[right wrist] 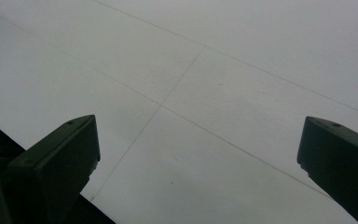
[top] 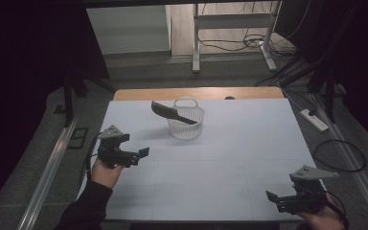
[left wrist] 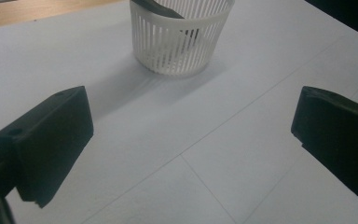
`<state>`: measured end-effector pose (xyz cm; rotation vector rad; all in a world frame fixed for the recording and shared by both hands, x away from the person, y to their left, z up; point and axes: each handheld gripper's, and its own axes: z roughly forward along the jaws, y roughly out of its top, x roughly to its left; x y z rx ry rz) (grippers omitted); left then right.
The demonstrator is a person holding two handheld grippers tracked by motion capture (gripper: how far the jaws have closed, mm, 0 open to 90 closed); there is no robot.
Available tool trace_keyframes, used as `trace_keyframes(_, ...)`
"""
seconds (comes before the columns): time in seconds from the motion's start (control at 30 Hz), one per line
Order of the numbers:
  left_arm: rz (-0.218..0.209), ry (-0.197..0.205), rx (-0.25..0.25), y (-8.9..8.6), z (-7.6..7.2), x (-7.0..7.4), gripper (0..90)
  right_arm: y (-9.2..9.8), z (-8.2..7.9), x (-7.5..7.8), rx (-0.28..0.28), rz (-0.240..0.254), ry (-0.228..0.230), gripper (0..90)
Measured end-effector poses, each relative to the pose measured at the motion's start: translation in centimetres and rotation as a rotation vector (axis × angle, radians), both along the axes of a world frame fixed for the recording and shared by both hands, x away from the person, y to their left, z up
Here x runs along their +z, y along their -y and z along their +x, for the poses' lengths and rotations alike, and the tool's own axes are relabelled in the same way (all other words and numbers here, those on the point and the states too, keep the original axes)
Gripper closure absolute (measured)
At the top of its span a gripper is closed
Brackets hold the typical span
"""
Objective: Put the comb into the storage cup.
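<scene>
Left hand-held gripper (top: pixel 133 154) hovers low over the desk (top: pixel 220 158) at about 9 o'clock, jaws spread wide with nothing between them, and it's pointed toward the middle. In the left gripper view those jaws frame the white slotted basket (left wrist: pixel 179 44) sitting a bit ahead at roughly 12 o'clock. Right hand-held gripper (top: pixel 280 200) is parked down at 5 o'clock near the front edge, jaws just as wide, looking at bare desk surface (right wrist: pixel 214 84).

The basket (top: pixel 186 122) stands upright toward the far middle of the desk, around 12 o'clock, well apart from both grippers. A dark comb (top: pixel 171 112) lies tilted across it, one end down inside and the toothed end poking out over the rim toward 10 o'clock.

My guess is the left one goes for the comb, since it's closer and already aimed that way. Tips: come in from the side where the end sticks out, grab that overhanging part rather than digging into the basket, and keep the jaws clear of the rim. That basket looks light, so a nudge would probably slide or tip it. Lift along the comb's tilt.
</scene>
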<state>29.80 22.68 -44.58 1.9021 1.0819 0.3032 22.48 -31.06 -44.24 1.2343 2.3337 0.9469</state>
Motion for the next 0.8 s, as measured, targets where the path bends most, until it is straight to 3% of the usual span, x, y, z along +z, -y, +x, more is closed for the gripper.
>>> trace_keyframes(0.8, -0.02, -0.008, 0.024, -1.7, -3.8, -0.3, 0.0, 0.0, 0.0, 0.0, 0.002, -0.004, 0.002, 0.0)
